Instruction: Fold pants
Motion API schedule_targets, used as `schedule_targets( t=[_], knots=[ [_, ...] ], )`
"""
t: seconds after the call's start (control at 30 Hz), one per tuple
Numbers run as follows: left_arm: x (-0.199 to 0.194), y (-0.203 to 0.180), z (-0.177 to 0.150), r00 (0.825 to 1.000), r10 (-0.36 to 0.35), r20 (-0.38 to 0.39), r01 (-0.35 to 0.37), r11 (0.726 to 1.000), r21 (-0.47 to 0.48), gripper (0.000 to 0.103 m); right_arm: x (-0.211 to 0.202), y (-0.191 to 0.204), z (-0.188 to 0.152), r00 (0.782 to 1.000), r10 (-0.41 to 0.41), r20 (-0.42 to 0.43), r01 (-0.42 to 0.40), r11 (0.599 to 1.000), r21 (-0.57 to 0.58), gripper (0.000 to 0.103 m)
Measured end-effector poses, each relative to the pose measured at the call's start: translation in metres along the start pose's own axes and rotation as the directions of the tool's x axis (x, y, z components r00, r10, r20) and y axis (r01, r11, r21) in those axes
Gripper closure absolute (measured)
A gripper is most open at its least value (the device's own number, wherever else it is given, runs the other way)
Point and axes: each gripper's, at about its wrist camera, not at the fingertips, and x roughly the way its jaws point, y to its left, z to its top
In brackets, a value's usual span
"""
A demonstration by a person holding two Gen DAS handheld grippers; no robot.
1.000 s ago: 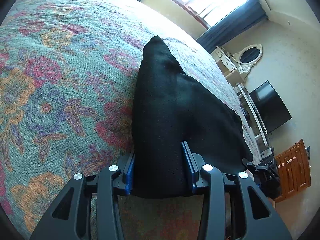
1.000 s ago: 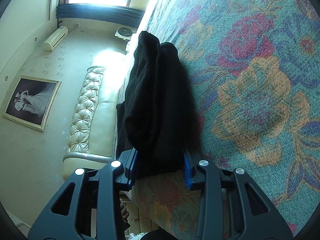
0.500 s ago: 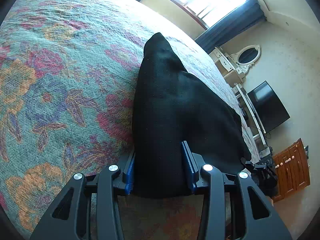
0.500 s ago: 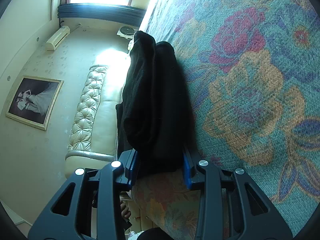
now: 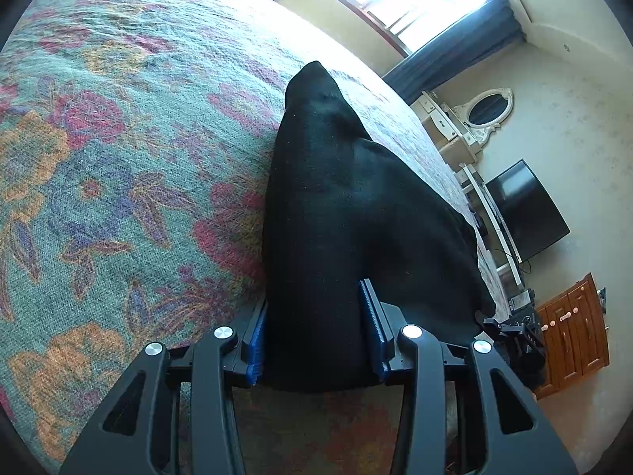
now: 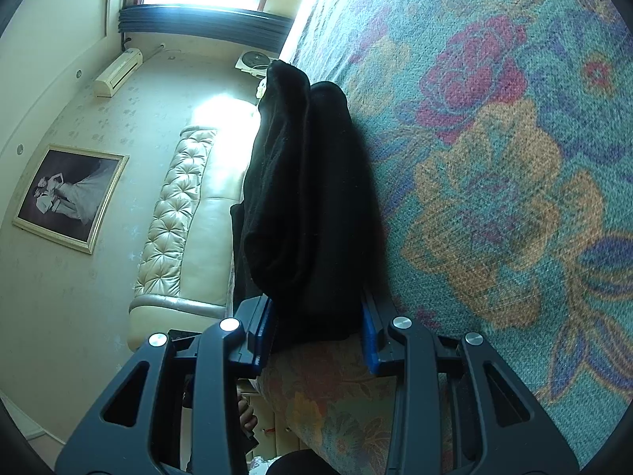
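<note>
The black pants (image 5: 336, 206) lie on a floral bedspread (image 5: 118, 158), bunched and stretching away from me. My left gripper (image 5: 314, 336) is shut on one end of the pants, the cloth filling the gap between the blue pads. In the right wrist view the pants (image 6: 304, 182) are folded into thick layers at the bed's edge. My right gripper (image 6: 316, 332) is shut on that end, just above the bedspread (image 6: 494, 158).
A window with dark curtains (image 5: 447, 47), a white dresser with oval mirror (image 5: 486, 107), a TV (image 5: 526, 209) and a wooden cabinet (image 5: 569, 324) stand beyond the bed. A tufted headboard (image 6: 178, 213) and framed picture (image 6: 67, 194) show on the right gripper's side.
Both grippers keep hold of the pants. The bedspread pattern has slid slightly in both views, so both grippers have shifted a little over the bed.
</note>
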Motion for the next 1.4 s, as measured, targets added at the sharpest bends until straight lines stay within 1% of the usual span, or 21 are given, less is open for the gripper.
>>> schedule_targets(
  t=[0.13, 0.27, 0.4, 0.47, 0.5, 0.6, 0.67, 0.77, 0.93, 1.07, 1.2, 1.4],
  knots=[
    [0.001, 0.000, -0.001, 1.000, 0.003, -0.005, -0.003, 1.000, -0.005, 0.057, 0.001, 0.001, 0.000, 1.000, -0.002, -0.003, 0.002, 1.000, 0.004, 0.067],
    [0.000, 0.003, -0.001, 1.000, 0.014, -0.003, -0.014, 1.000, -0.018, 0.047, 0.000, 0.000, 0.002, 1.000, 0.003, -0.009, -0.003, 1.000, 0.015, 0.066],
    [-0.001, 0.006, -0.002, 1.000, 0.010, -0.004, -0.010, 1.000, -0.020, 0.041, -0.001, 0.001, 0.004, 1.000, 0.003, -0.014, -0.003, 1.000, 0.013, 0.061],
    [-0.001, 0.008, 0.000, 1.000, 0.003, -0.008, -0.003, 1.000, -0.020, 0.036, -0.002, 0.001, 0.006, 1.000, 0.021, -0.013, -0.020, 0.999, 0.024, 0.058],
    [-0.001, 0.008, 0.000, 1.000, -0.002, -0.010, 0.002, 1.000, -0.018, 0.035, -0.003, 0.000, 0.006, 0.999, 0.031, -0.015, -0.031, 0.999, 0.029, 0.058],
    [-0.001, 0.007, 0.000, 1.000, -0.015, -0.022, 0.015, 1.000, 0.002, 0.030, -0.006, -0.004, 0.007, 0.998, 0.065, -0.020, -0.064, 0.997, 0.035, 0.057],
    [0.001, 0.002, -0.001, 0.999, -0.017, -0.028, 0.018, 0.999, 0.033, 0.025, -0.007, -0.005, 0.007, 0.997, 0.078, -0.022, -0.077, 0.997, 0.030, 0.057],
    [0.002, 0.001, -0.003, 0.999, -0.031, -0.027, 0.032, 0.998, 0.058, 0.022, -0.008, -0.007, 0.008, 0.995, 0.092, -0.024, -0.091, 0.995, 0.028, 0.057],
    [0.001, 0.003, -0.005, 0.998, -0.053, -0.021, 0.055, 0.995, 0.078, 0.021, -0.010, -0.009, 0.009, 0.995, 0.102, -0.023, -0.102, 0.995, 0.023, 0.057],
    [0.001, 0.001, -0.003, 0.999, -0.045, -0.024, 0.046, 0.995, 0.084, 0.021, -0.014, -0.011, 0.006, 0.996, 0.088, -0.011, -0.088, 0.996, 0.014, 0.057],
    [0.000, -0.001, -0.003, 1.000, -0.008, -0.021, 0.009, 0.997, 0.075, 0.021, -0.019, -0.007, -0.002, 0.997, 0.073, 0.014, -0.074, 0.997, 0.013, 0.056],
    [-0.006, -0.009, -0.010, 0.996, 0.088, 0.002, -0.088, 0.995, 0.052, 0.020, -0.041, -0.012, -0.015, 0.997, 0.043, 0.057, -0.046, 0.998, 0.049, 0.056]
  ],
)
